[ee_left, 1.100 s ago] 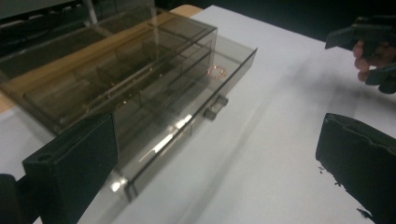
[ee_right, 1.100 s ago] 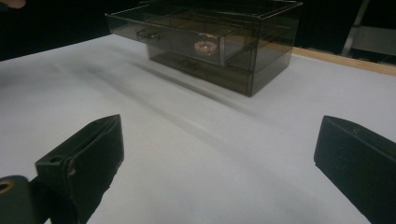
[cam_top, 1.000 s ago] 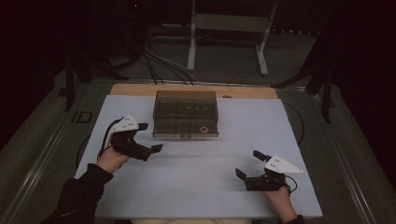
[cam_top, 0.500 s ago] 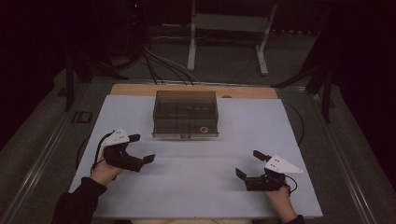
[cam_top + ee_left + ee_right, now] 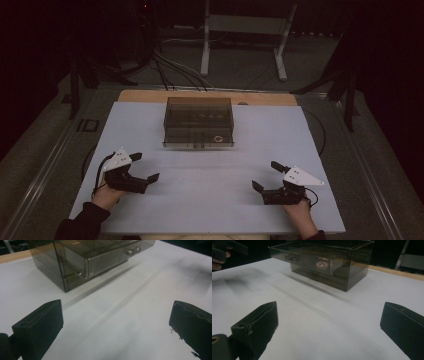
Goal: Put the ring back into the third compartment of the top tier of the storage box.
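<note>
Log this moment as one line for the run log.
left gripper: open, empty | right gripper: open, empty | drawer box: untouched on table

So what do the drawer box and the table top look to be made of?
The drawer box looks like smoky, see-through plastic, glossy: its inner dividers and a small ring show through the walls. The table top looks like a matte white sheet over a wooden board, probably laminate.

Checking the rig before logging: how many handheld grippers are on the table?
2. The left black two-jaw gripper sits near the white table's front left, jaws open; the right black two-jaw gripper sits front right, jaws open.
</note>
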Action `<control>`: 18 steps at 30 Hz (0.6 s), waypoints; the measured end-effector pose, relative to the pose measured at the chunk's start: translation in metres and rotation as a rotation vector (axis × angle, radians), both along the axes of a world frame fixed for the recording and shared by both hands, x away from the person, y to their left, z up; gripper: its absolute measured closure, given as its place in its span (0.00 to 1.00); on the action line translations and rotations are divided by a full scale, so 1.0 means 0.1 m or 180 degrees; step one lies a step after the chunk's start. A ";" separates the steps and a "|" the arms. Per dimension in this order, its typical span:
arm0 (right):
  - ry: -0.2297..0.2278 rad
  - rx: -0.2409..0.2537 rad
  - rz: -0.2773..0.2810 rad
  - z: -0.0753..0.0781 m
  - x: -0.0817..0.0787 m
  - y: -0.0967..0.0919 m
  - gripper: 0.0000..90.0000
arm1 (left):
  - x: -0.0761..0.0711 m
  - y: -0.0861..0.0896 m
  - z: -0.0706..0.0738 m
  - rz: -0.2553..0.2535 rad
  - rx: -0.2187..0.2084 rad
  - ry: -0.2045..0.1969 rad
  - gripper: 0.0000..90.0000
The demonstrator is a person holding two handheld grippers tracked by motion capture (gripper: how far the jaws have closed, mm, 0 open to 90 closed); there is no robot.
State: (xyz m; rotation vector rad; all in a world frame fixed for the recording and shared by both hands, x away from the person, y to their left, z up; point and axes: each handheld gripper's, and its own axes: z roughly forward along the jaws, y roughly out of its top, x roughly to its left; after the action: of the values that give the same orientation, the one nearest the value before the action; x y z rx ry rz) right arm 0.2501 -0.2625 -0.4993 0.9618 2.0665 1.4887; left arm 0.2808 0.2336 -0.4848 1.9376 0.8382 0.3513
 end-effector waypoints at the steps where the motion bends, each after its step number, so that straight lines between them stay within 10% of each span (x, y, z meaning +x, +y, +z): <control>1: -0.0002 0.0000 0.0001 0.00 0.00 0.00 0.02 | -0.01 0.01 -0.02 0.0012 0.0004 0.0004 0.00; 18: 0.0004 0.0011 0.0012 0.00 0.01 -0.01 0.02 | -0.20 0.18 -0.13 0.0109 0.0025 -0.0013 0.00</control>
State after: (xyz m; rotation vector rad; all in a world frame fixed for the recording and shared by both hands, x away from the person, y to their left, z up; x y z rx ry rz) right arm 0.2509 -0.2633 -0.4998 0.9608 2.0683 1.4946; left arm 0.2603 0.2517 -0.4981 1.9312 0.8692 0.3793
